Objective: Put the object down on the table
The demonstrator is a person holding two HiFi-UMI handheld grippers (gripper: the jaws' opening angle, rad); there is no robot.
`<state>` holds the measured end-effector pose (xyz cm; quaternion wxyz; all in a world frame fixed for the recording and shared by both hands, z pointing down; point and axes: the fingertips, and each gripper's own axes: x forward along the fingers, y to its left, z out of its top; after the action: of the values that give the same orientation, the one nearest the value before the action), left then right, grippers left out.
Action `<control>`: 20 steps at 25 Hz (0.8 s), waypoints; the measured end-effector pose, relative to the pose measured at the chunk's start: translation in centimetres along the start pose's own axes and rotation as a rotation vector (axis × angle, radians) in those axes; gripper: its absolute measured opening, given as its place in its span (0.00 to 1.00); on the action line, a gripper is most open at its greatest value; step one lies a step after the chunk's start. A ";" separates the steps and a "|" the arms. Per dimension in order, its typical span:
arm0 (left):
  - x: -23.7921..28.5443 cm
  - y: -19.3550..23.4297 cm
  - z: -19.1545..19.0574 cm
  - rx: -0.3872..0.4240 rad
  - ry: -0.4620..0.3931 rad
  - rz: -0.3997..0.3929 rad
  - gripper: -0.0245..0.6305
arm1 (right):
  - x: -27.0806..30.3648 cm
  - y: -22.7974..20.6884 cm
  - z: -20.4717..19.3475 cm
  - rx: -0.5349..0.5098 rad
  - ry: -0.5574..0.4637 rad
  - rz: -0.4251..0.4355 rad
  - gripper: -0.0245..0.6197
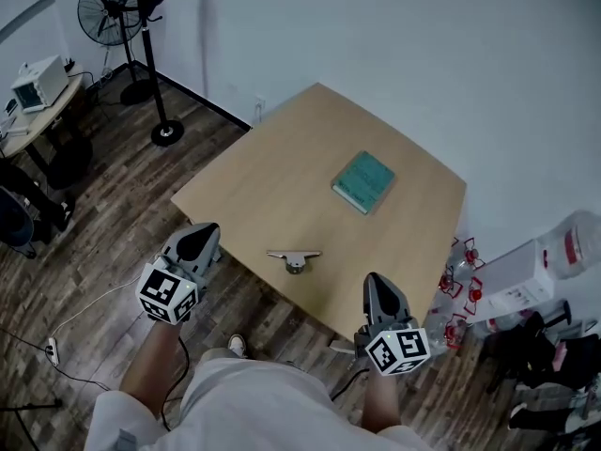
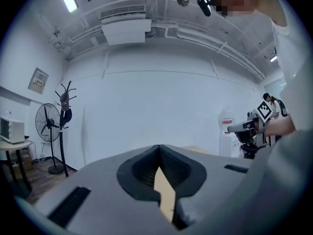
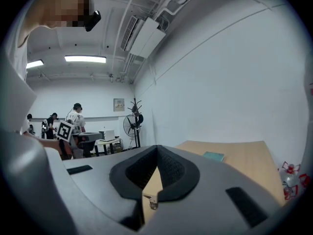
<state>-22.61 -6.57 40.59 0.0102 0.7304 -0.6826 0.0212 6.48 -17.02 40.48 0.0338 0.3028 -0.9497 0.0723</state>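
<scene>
A small grey metal piece (image 1: 294,259) with a flat bar on top lies on the wooden table (image 1: 282,158) near its front edge. No gripper touches it. My left gripper (image 1: 199,236) hangs off the table's front left corner, jaws shut and empty. My right gripper (image 1: 374,287) is at the front edge, right of the piece, also shut with nothing held. In the left gripper view the pads (image 2: 168,165) meet above a sliver of tabletop. In the right gripper view the metal piece (image 3: 153,204) shows through the notch below the closed pads (image 3: 168,173).
A teal book (image 1: 362,181) lies further back on the table, also seen as the book (image 3: 213,155). A standing fan (image 1: 120,7) and a side desk (image 1: 38,101) are at the left. Bottles with red caps (image 1: 462,285) stand by the table's right corner. A power strip (image 1: 52,350) lies on the floor.
</scene>
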 end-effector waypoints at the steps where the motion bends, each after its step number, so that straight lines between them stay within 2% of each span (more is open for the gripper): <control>1: -0.6 0.4 0.8 -0.002 -0.020 0.007 0.05 | -0.2 -0.3 0.0 0.005 0.000 -0.014 0.04; 6: -2.8 2.2 3.3 0.016 -0.082 0.038 0.05 | -0.4 -0.6 0.6 -0.001 -0.007 -0.042 0.04; 12: -5.8 3.9 4.9 -0.009 -0.156 0.130 0.05 | -0.4 -1.6 2.2 -0.026 -0.022 -0.081 0.03; 16: -7.1 4.9 4.6 -0.015 -0.178 0.186 0.05 | -0.5 -2.3 3.2 -0.034 -0.036 -0.103 0.04; 20: -6.4 5.3 4.5 -0.026 -0.192 0.185 0.05 | -0.1 -2.8 3.7 -0.036 -0.043 -0.117 0.03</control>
<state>-28.21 -0.74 35.76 -0.0477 0.6627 -0.7452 -0.0570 8.11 -19.79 37.17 0.0231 0.3588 -0.9320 0.0468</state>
